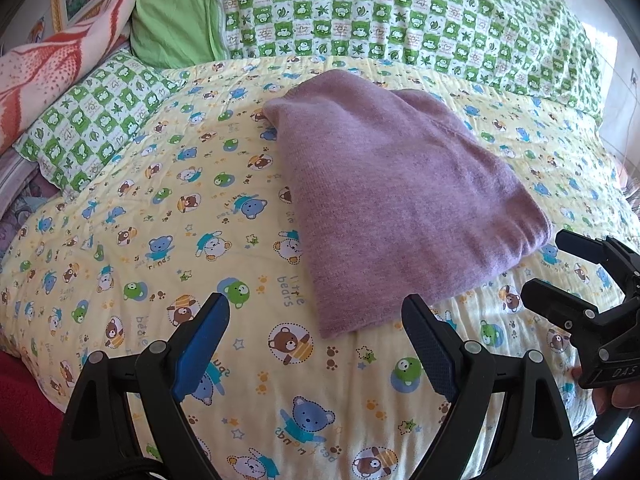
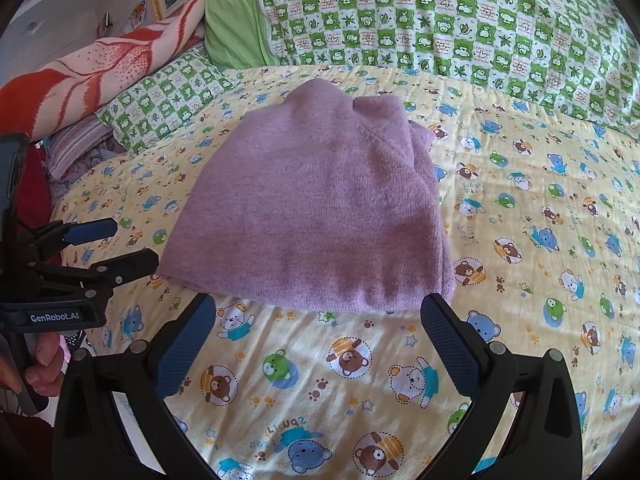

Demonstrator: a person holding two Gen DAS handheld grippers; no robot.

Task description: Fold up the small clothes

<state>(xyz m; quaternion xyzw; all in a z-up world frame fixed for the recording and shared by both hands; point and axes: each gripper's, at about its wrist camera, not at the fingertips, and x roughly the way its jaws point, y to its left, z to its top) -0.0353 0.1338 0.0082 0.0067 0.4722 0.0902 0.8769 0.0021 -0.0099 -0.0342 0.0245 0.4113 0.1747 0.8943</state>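
A small purple knitted garment (image 1: 396,196) lies folded flat on the yellow bear-print bedspread (image 1: 160,240); it also shows in the right wrist view (image 2: 316,208). My left gripper (image 1: 316,308) is open and empty, just short of the garment's near edge. My right gripper (image 2: 318,306) is open and empty, its fingertips at the garment's near hem. The right gripper also shows at the right in the left wrist view (image 1: 548,264), beside the garment's near right corner. The left gripper shows at the left in the right wrist view (image 2: 134,242), open, beside the garment's left corner.
A green-and-white checked quilt (image 1: 400,20) and a green pillow (image 1: 176,20) lie at the back of the bed. A checked pillow (image 1: 100,120) and an orange-patterned blanket (image 1: 52,72) are at the left. The bedspread (image 2: 540,220) spreads wide to the right.
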